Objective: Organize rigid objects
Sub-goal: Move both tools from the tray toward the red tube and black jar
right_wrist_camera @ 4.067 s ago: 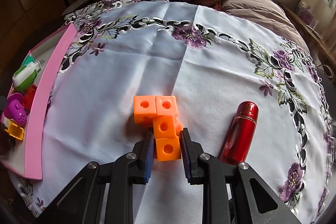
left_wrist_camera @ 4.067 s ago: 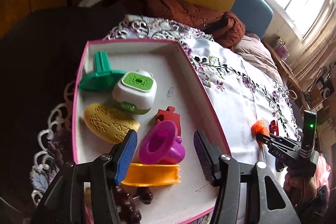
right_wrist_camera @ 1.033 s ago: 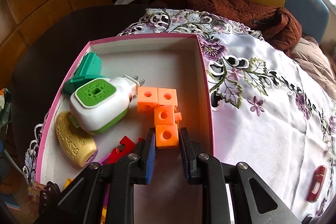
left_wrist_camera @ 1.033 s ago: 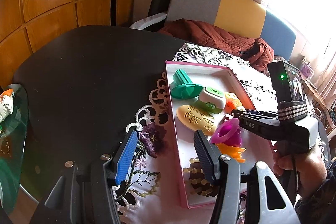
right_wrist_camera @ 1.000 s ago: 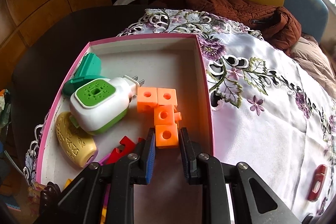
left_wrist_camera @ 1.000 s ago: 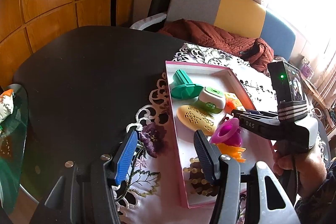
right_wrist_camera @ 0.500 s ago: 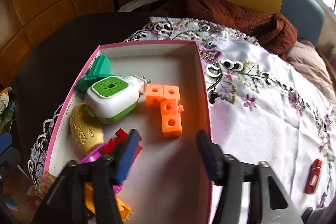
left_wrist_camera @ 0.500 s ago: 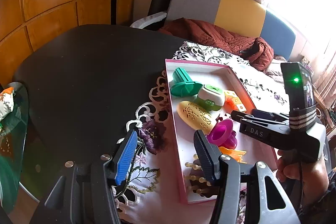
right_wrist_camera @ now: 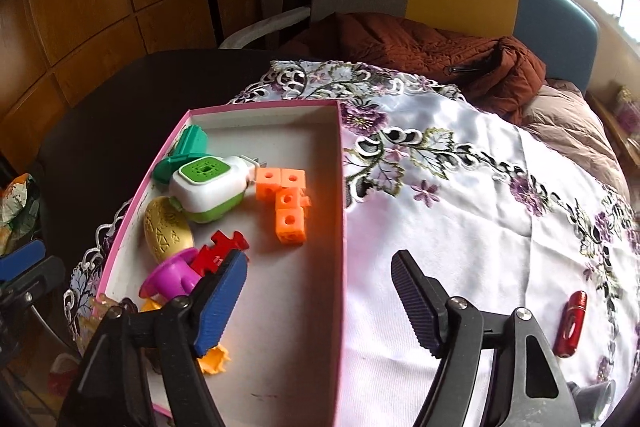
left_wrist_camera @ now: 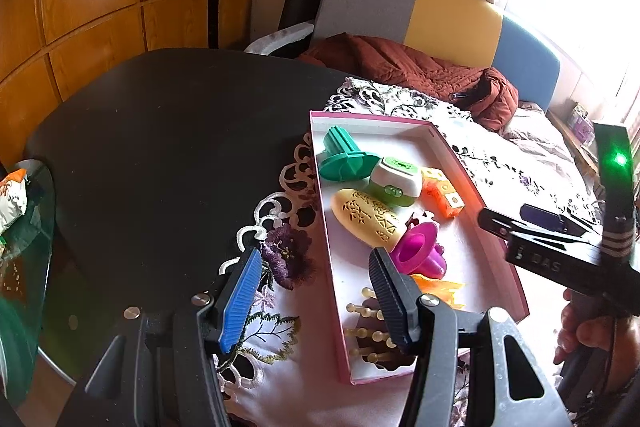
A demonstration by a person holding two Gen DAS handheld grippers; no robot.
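Note:
The orange cube cluster (right_wrist_camera: 286, 207) lies free inside the pink-rimmed box (right_wrist_camera: 342, 227), near its right wall, and also shows in the left wrist view (left_wrist_camera: 442, 193). My right gripper (right_wrist_camera: 318, 263) hangs above and behind the cluster, over the box's right wall. Its jaws are opening and nothing is between them. My left gripper (left_wrist_camera: 315, 259) stands open and empty over the box's left rim (left_wrist_camera: 326, 227). A red bottle (right_wrist_camera: 570, 325) lies on the white embroidered cloth (right_wrist_camera: 460, 247), far to the right.
The box also holds a green-and-white plug device (right_wrist_camera: 208, 187), a teal piece (right_wrist_camera: 184, 151), a yellow perforated oval (right_wrist_camera: 166, 229), a magenta funnel (right_wrist_camera: 172, 277), a red piece (right_wrist_camera: 218, 253) and wooden pegs (left_wrist_camera: 368, 327). Bare dark table (left_wrist_camera: 160, 147) lies left; a brown jacket (right_wrist_camera: 420, 43) lies behind.
My right gripper let go of the orange cubes, opened wide and drew back and up. The cubes stay in the box. The left gripper has not moved.

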